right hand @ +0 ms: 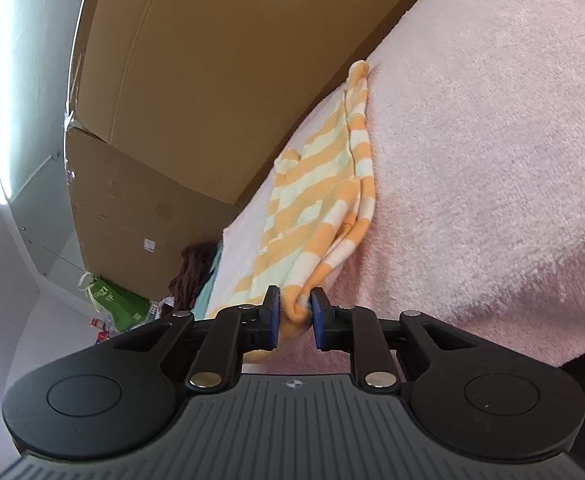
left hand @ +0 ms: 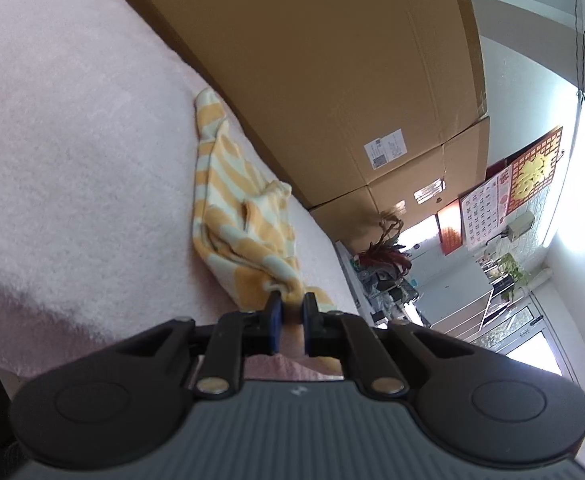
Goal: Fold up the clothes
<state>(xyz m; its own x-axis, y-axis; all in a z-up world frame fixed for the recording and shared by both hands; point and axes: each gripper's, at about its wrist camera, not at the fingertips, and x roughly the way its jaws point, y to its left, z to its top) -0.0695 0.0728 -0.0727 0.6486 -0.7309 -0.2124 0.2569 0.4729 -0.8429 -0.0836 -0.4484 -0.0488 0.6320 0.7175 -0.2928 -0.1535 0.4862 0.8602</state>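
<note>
An orange-and-white striped garment (left hand: 236, 216) lies crumpled on the pink fleece blanket (left hand: 72, 152). In the left wrist view my left gripper (left hand: 291, 300) is shut on a bunched corner of the garment, and the cloth stretches away from the pads toward the cardboard. In the right wrist view the same striped garment (right hand: 324, 200) runs along the blanket (right hand: 492, 160). My right gripper (right hand: 296, 300) is shut on a rolled orange fold at the garment's near end, pinched between the blue pads.
Large cardboard boxes (left hand: 332, 60) stand right behind the blanket, also seen as the cardboard wall (right hand: 196, 80). Past the blanket's end are a cluttered shelf with plants (left hand: 388, 256) and a wall calendar (left hand: 488, 208). A green bag (right hand: 116, 300) and dark clothes lie on the floor.
</note>
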